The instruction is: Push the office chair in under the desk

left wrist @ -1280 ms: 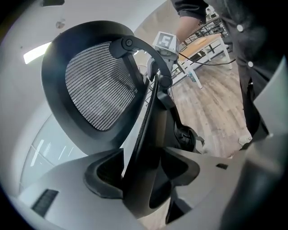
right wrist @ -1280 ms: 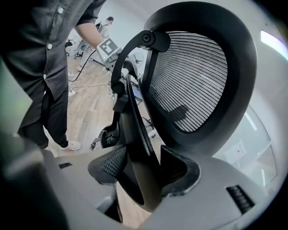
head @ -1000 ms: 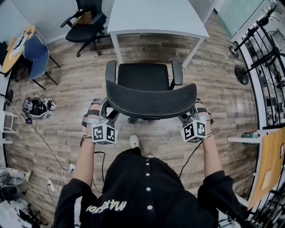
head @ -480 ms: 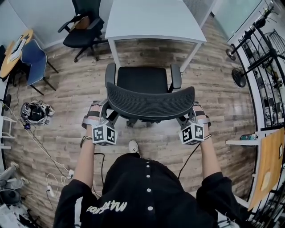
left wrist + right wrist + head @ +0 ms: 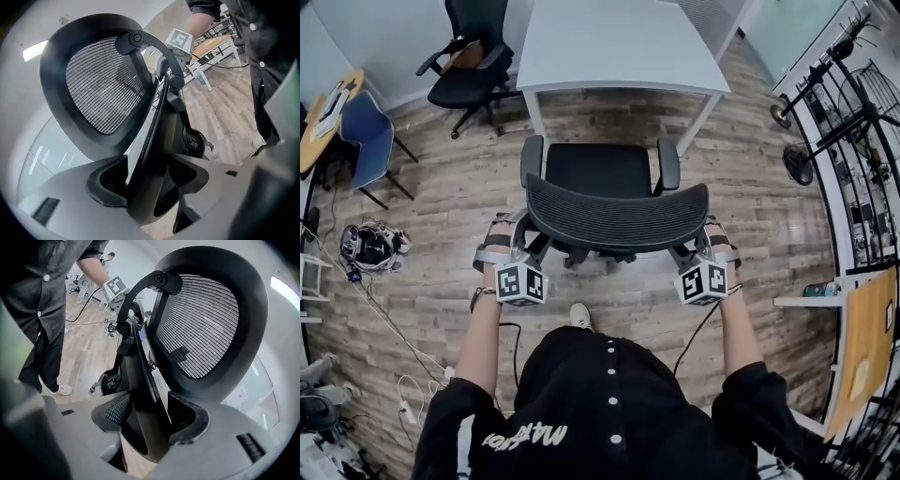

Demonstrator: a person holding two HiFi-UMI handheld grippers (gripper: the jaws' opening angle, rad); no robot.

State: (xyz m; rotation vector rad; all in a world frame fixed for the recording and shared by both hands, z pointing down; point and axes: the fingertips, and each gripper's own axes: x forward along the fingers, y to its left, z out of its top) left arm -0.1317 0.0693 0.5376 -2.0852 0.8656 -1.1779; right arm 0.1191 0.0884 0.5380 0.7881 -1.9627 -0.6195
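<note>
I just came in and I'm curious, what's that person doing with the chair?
A person stands behind the black office chair. The left hand-held gripper and the right hand-held gripper each straddle a side edge of its mesh backrest, jaws open around it, not clamped. The chair faces the white desk but isn't under it yet.

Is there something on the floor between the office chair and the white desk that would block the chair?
Nothing visible does. The strip of wooden floor between the office chair and the desk is bare, and the chair faces the opening between the desk legs.
</note>
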